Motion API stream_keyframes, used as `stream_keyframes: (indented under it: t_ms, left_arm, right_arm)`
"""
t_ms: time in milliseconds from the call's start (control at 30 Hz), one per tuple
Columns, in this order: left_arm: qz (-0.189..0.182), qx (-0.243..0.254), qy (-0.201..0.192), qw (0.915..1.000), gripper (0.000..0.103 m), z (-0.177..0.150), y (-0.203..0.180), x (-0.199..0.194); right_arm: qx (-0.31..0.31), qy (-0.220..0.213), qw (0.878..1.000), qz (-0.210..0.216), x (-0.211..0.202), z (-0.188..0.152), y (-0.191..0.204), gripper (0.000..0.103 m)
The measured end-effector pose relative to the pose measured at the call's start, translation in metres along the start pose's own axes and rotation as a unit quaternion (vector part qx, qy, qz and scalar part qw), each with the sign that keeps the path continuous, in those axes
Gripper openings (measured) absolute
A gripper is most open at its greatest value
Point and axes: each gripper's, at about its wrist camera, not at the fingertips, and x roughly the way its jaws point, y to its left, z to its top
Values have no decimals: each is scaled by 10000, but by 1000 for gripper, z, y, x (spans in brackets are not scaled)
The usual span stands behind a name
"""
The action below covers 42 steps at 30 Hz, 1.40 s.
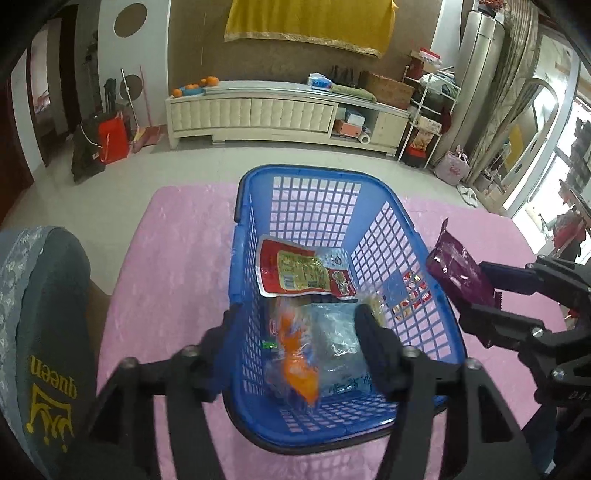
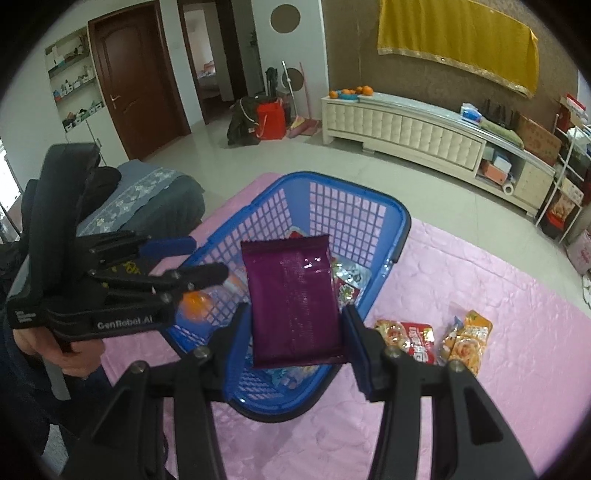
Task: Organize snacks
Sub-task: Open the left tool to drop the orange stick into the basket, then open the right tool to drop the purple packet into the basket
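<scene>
Gripping a purple snack packet [image 2: 295,302] across its width, the right gripper [image 2: 295,328] has both pads pressed on the packet's side edges. Packet stands upright between the fingers, long axis along them, held above the near end of the blue plastic basket [image 2: 397,218].

Left gripper [image 1: 295,332] is released: fingers stand apart with nothing pinched. One finger [image 1: 221,332] is outside the basket's near left wall, the other above the interior. Directly under and between them, blurred, is a clear packet with an orange print [image 1: 299,354]; contact with either pad cannot be confirmed, nor whether it rests on the basket floor. In the right wrist view, a bare hand [image 2: 74,350] grasps this gripper's handle.

Just beyond that packet, further inside the basket, a red-and-yellow sachet [image 1: 295,273] lies flat against the left wall. A small printed packet [image 1: 410,295] sits outside the mesh, to the right of the basket.

Basket sits on a pink quilted mat [image 2: 480,280]. Right of the right gripper, on the mat and clear of the basket: a red snack packet [image 2: 410,336] and an orange snack packet [image 2: 469,339], side by side.

Left of the left gripper: grey cushion printed "queen" [image 1: 48,332]. Far background: cream low cabinet [image 1: 258,110] with oranges [image 1: 207,81] on top, yellow cloth [image 1: 310,22] on the wall.
</scene>
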Motion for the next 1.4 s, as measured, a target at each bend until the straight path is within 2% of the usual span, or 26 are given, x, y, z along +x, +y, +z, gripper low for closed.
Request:
stream_keyframes:
  t_ms: [233, 367, 567, 833, 1067, 1267, 1400]
  left_arm:
    - [15, -8, -125, 9999, 67, 3, 2, -22]
    - [171, 170, -249, 9994, 69, 6, 0, -35]
    - [343, 288, -238, 9987, 72, 15, 6, -37]
    - [364, 171, -71, 9992, 72, 42, 30, -14]
    - [342, 423, 147, 9984, 72, 59, 41, 13]
    - [332, 365, 235, 9985, 72, 59, 44, 35]
    - [250, 301, 288, 9988, 72, 55, 47, 42]
  right_arm:
    - [-37, -136, 9999, -29, -17, 5, 3, 54]
    - [-133, -209, 9997, -68, -25, 14, 6, 54]
    - [-345, -211, 9991, -124, -16, 31, 15, 54]
    - [-781, 74, 9966, -259, 23, 56, 19, 54]
    - [-1040, 450, 9932, -274, 69, 69, 4, 54]
    - [-1158, 863, 9884, -481, 114, 67, -5, 54]
    - [-1162, 995, 9867, -558, 128, 63, -10, 54]
